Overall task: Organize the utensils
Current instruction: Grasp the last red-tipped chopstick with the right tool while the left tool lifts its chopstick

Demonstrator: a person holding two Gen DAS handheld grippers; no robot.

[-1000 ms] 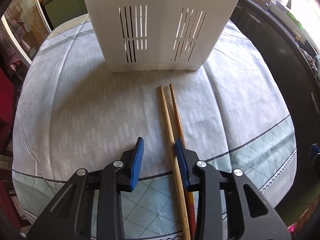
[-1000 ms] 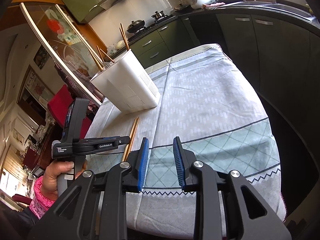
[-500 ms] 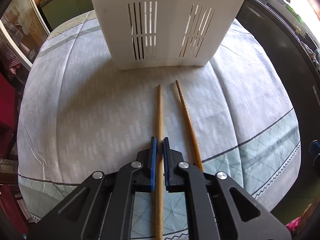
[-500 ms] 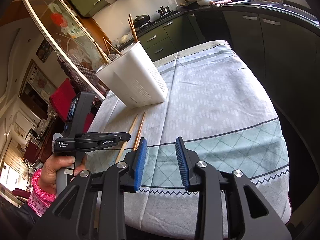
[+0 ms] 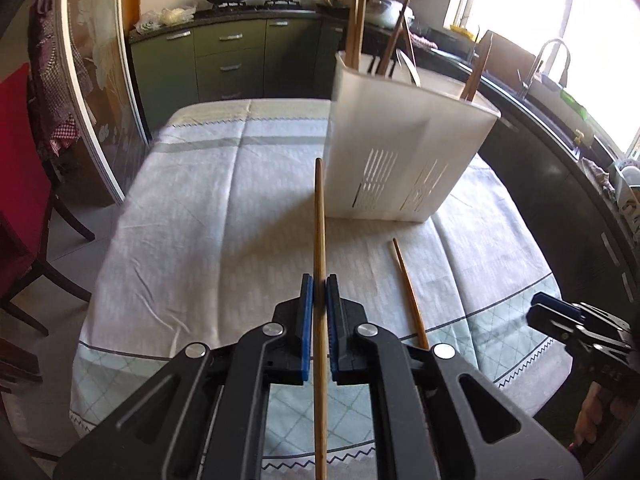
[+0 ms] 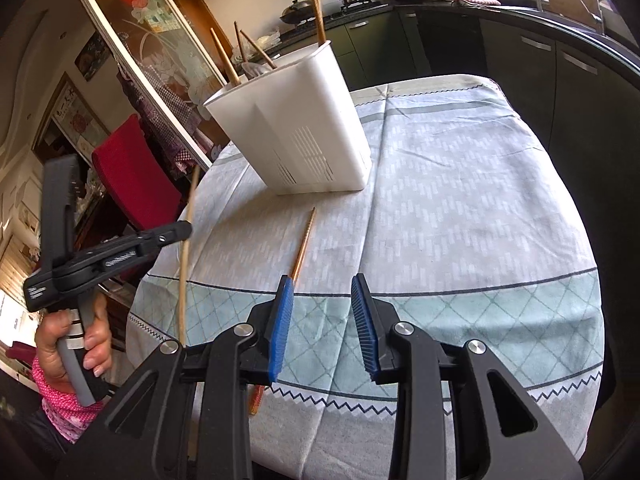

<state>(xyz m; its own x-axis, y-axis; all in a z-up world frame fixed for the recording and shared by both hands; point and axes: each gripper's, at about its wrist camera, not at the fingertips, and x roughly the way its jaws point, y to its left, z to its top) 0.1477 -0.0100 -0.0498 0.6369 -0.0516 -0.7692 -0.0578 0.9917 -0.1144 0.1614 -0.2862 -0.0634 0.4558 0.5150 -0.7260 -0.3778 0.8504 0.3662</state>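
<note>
My left gripper (image 5: 320,286) is shut on a light wooden chopstick (image 5: 319,224) and holds it lifted above the table, tip pointing toward the white slotted utensil holder (image 5: 404,152). In the right wrist view the left gripper (image 6: 176,234) shows at the left with that chopstick (image 6: 188,236) tilted upward. A second, darker chopstick (image 5: 408,288) lies on the tablecloth in front of the holder; it also shows in the right wrist view (image 6: 303,244). My right gripper (image 6: 323,308) is open and empty, hovering over the table's near edge beside the lying chopstick.
The holder (image 6: 296,128) holds several upright chopsticks. The table carries a pale patterned cloth (image 6: 460,184). A red chair (image 6: 132,176) stands at the left, a glass sliding door behind it, dark kitchen cabinets (image 5: 232,60) and a sink counter at the back and right.
My left gripper closed on the light chopstick and lifted it off the cloth, tilting upward. The darker chopstick stayed on the table. My right gripper stayed open and moved slightly closer.
</note>
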